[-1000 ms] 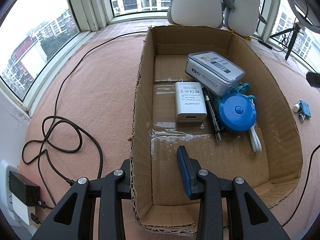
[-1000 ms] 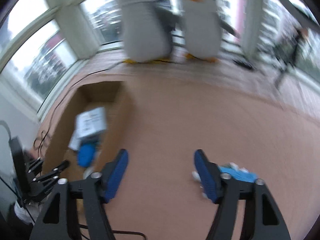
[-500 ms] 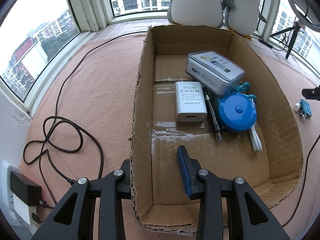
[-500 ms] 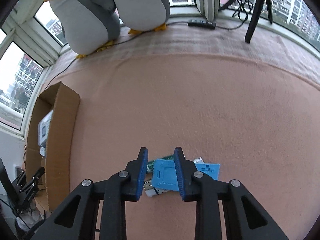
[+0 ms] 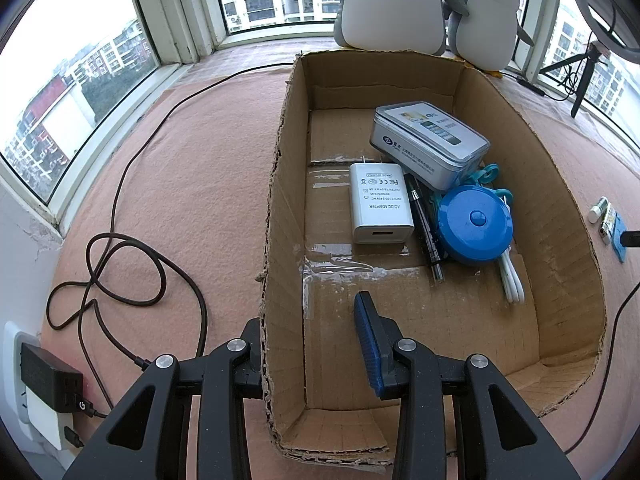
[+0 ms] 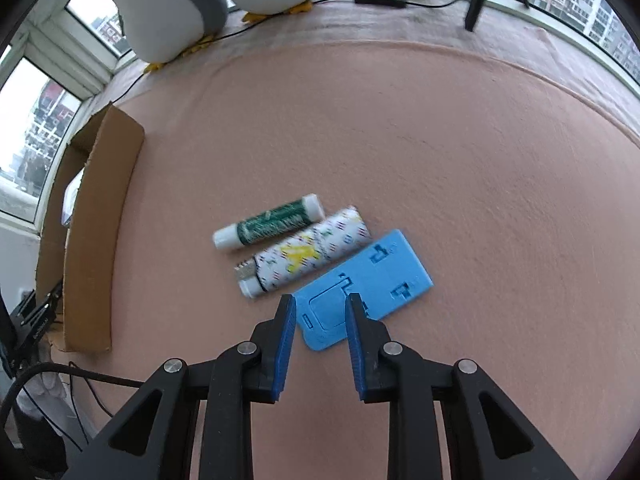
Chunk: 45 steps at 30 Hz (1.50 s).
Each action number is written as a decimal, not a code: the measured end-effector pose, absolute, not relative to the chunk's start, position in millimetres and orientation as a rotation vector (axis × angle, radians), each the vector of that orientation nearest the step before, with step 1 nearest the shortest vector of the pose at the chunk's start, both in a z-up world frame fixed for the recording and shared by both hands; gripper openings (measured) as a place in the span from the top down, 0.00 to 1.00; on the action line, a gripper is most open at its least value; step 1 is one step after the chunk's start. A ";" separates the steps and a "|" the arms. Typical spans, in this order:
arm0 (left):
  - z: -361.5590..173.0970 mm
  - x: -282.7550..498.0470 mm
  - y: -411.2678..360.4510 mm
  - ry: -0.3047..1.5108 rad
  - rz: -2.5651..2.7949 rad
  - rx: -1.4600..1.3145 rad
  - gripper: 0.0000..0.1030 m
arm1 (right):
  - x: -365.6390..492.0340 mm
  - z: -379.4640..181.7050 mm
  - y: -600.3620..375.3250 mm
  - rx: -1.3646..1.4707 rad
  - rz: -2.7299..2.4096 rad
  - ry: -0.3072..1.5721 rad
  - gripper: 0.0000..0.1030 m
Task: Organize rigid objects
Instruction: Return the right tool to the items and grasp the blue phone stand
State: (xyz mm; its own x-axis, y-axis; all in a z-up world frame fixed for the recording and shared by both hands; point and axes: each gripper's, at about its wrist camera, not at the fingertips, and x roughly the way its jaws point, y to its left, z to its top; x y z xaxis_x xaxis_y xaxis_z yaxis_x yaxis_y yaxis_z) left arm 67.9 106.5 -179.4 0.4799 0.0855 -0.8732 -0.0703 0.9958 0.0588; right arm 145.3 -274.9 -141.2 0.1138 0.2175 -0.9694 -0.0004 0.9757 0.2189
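The right claw, nearly closed, is straddling the blue card without gripping it, risking nudging the lighter just left.

The left gripper straddles the cardboard box wall, and that wall hides its outer finger's pad, so contact there can't be read. Inside the box, the silver tin covers the top of the black pen and most of a teal thing behind the blue round case, which itself covers part of the white cable. Out on the right edge of the left wrist view, the small items are too tiny to identify. From the right wrist view, the box's side blocks nearly all its contents, and both penguin plushes are cut off at the top edge.
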 end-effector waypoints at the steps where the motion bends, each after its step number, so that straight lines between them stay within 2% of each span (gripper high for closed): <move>1: -179.5 67.6 107.0 1.066 0.095 0.017 0.64 | 143.8 -141.1 -275.9 0.173 0.155 1.454 0.79; 7: -179.0 67.7 106.7 1.066 0.095 0.014 0.64 | 138.4 -140.1 -271.1 0.038 0.084 1.481 0.83; 10: -178.9 67.6 107.0 1.065 0.094 0.009 0.64 | 135.1 -134.4 -274.1 0.015 0.010 1.455 0.69; 12: -178.8 67.6 107.5 1.064 0.095 0.005 0.64 | 131.9 -126.7 -281.3 0.093 -0.017 1.421 0.41; 13: -178.7 67.7 107.5 1.064 0.096 0.004 0.64 | 130.2 -125.0 -286.0 0.144 -0.038 1.411 0.39; 20: -178.0 67.9 108.3 1.065 0.090 0.006 0.64 | 130.5 -145.9 -304.2 0.387 -0.124 1.445 0.39; 29: -178.1 67.4 108.5 1.063 0.088 0.003 0.64 | 145.3 -152.3 -287.3 0.309 -0.175 1.459 0.39; 31: -178.0 67.4 108.8 1.063 0.087 0.002 0.64 | 153.1 -155.0 -277.6 0.236 -0.183 1.465 0.48; 32: -178.0 67.4 108.8 1.062 0.087 0.002 0.64 | 154.3 -154.7 -273.0 0.179 -0.191 1.464 0.59; 33: -178.0 67.3 108.7 1.062 0.087 0.001 0.64 | 155.8 -154.3 -270.2 0.163 -0.179 1.459 0.62; 38: -178.0 67.3 109.2 1.061 0.086 -0.001 0.64 | 155.5 -153.4 -268.6 0.142 -0.150 1.457 0.67; 45: -178.1 66.9 109.4 1.061 0.085 0.000 0.64 | 136.8 -140.2 -276.9 0.179 -0.135 1.405 0.68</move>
